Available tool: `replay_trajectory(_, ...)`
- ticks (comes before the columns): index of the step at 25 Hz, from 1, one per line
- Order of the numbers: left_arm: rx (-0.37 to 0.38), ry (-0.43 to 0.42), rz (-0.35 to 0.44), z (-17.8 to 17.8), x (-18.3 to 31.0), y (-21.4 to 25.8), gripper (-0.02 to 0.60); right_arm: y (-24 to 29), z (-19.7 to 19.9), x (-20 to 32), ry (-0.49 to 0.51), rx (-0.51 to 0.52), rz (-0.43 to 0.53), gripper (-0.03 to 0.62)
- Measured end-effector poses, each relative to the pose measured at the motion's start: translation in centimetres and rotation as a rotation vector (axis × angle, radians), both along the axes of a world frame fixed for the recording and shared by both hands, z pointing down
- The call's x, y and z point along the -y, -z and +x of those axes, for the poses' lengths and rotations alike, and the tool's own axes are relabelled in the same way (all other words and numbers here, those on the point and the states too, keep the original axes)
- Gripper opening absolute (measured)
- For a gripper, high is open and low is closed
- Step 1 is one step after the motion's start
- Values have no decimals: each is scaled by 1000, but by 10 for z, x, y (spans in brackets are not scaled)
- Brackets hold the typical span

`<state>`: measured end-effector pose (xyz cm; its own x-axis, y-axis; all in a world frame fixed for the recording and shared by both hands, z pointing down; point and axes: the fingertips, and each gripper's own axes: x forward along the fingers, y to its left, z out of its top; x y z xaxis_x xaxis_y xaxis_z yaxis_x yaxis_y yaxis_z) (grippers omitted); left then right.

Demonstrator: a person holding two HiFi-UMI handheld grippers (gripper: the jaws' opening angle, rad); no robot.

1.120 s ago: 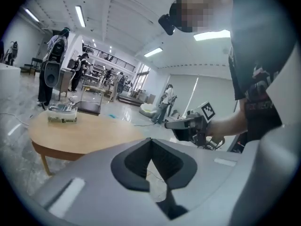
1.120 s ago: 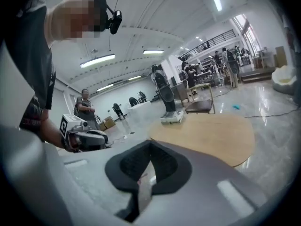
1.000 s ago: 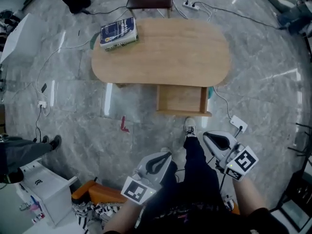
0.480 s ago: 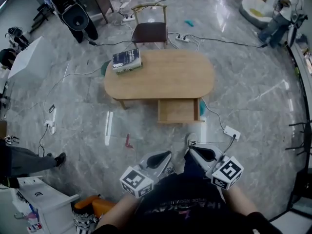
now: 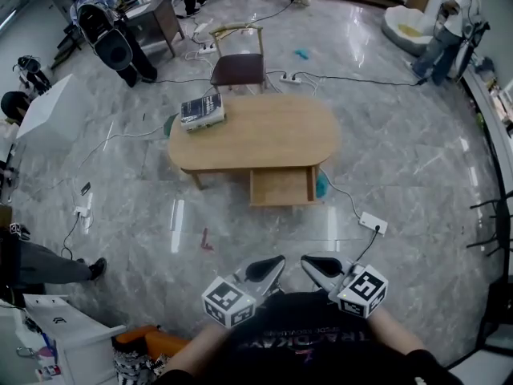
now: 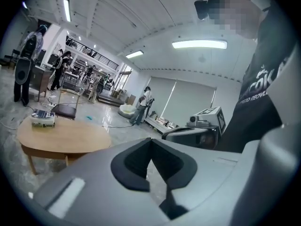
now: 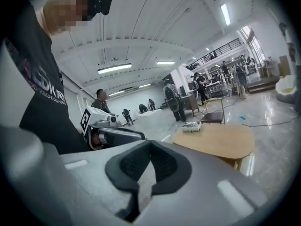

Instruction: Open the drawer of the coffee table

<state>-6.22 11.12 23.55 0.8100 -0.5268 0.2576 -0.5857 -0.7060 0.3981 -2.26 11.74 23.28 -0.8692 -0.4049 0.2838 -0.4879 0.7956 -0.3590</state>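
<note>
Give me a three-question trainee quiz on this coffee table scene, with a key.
1. True or false: the drawer of the table is open.
2. Where on the table does the book lie? A: at its far left corner. B: in the middle. C: right above the drawer.
3. What do the left gripper and the right gripper hold?
Key: 1 true. 2 A. 3 nothing; both sets of jaws are shut and empty, well short of the table.
</note>
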Motion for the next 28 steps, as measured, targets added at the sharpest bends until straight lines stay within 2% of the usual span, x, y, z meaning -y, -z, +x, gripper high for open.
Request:
replay_trajectory(5,-26,62,8,46,-23,16,5,9,44,-28,60,10,2,2)
replay_trajectory(18,-12,182,-23,163,-94,2,6,-8,154,-92,224,18,-37,2)
replay_trajectory(22,0,214,-14,176,-100,2,6,-8,168,-95,252,30,-39,2)
replay_trajectory(28,15,233,-4,178,-98,7,6,-5,172,-91,263,43,-21,2)
